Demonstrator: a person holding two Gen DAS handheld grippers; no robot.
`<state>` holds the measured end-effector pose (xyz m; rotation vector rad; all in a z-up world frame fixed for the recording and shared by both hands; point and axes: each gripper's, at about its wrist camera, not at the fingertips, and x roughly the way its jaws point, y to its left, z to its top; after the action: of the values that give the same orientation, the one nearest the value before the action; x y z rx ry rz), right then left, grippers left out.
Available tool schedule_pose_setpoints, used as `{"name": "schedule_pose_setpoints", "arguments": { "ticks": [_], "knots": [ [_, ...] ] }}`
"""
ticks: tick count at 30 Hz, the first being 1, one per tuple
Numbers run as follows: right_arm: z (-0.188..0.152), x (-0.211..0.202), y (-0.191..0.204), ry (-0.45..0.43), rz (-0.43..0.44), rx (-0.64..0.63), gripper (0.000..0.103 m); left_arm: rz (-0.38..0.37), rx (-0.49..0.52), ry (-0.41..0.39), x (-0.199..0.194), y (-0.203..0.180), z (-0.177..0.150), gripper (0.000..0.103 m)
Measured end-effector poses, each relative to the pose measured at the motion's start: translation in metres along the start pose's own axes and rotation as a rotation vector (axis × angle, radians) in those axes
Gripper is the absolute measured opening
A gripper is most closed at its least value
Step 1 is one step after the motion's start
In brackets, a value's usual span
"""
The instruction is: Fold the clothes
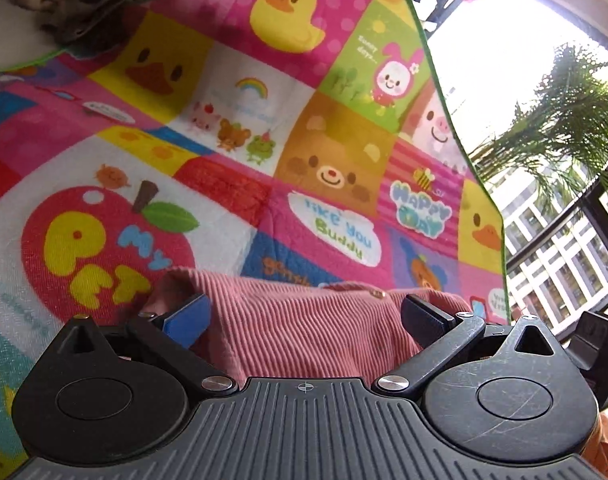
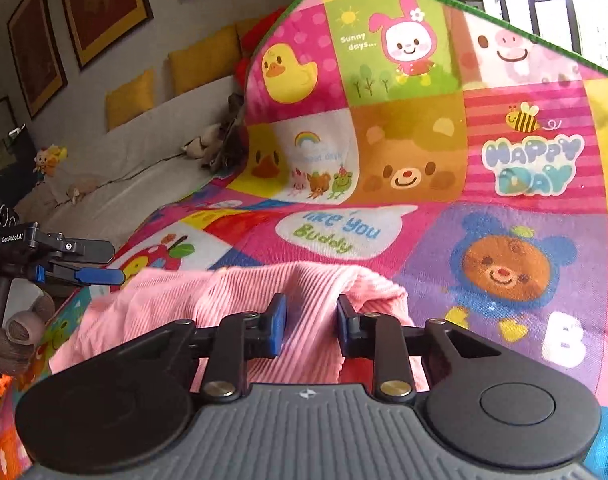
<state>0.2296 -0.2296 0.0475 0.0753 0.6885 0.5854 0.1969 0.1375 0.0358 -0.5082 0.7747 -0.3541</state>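
Observation:
A pink corduroy garment (image 1: 304, 332) lies on a colourful cartoon play mat (image 1: 231, 152). My left gripper (image 1: 304, 314) is wide open, its fingers standing either side of the garment's near part. In the right wrist view the garment (image 2: 175, 296) is bunched on the mat (image 2: 504, 208). My right gripper (image 2: 312, 324) has its jaws partly closed with a fold of the pink cloth between the pads. The left gripper (image 2: 99, 264) also shows at the left of that view, over the garment's left edge.
The mat's far part is propped up against a white sofa (image 2: 143, 168) with yellow cushions (image 2: 203, 60). Plush toys (image 2: 219, 144) lie on the sofa and at the left (image 2: 19, 332). A window with a railing (image 1: 564, 260) is to the right.

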Motion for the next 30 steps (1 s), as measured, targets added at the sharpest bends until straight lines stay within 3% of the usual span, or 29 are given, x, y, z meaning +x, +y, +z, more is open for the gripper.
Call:
{"name": "schedule_pose_setpoints", "arguments": {
  "ticks": [4, 6, 11, 12, 13, 15, 18, 24, 27, 30],
  "knots": [
    [-0.031, 0.006, 0.005, 0.096, -0.038, -0.062, 0.027, -0.012, 0.021, 0.07, -0.001, 0.005, -0.028, 0.103],
    [-0.035, 0.002, 0.006, 0.098, -0.035, -0.059, 0.03, -0.02, 0.025, 0.094, -0.002, 0.006, -0.041, 0.103],
    [-0.033, -0.001, 0.001, 0.083, 0.013, 0.032, 0.032, -0.038, -0.01, 0.047, -0.005, 0.005, -0.049, 0.099],
    [-0.033, 0.001, 0.0, 0.08, 0.021, 0.054, 0.032, -0.028, -0.012, 0.038, -0.004, 0.004, -0.049, 0.089],
    [-0.033, 0.002, 0.0, 0.075, 0.023, 0.066, 0.031, -0.007, -0.007, 0.037, -0.003, 0.002, -0.05, 0.067],
    [-0.036, -0.001, 0.005, 0.058, 0.011, 0.053, 0.018, 0.041, 0.009, 0.035, -0.003, -0.001, -0.051, 0.055],
    [-0.033, -0.022, 0.01, 0.008, 0.026, 0.044, 0.011, 0.056, 0.02, 0.009, -0.018, -0.006, -0.05, 0.022],
    [-0.03, -0.078, 0.021, -0.08, 0.104, 0.053, 0.01, 0.016, 0.074, -0.078, -0.069, -0.03, -0.053, 0.019],
    [-0.042, -0.087, 0.023, -0.065, 0.114, 0.066, 0.01, 0.021, 0.084, -0.056, -0.075, -0.032, -0.067, 0.019],
    [-0.065, -0.074, 0.02, 0.007, 0.065, 0.079, 0.011, 0.072, 0.083, 0.008, -0.067, -0.024, -0.086, 0.02]
  ]
}}
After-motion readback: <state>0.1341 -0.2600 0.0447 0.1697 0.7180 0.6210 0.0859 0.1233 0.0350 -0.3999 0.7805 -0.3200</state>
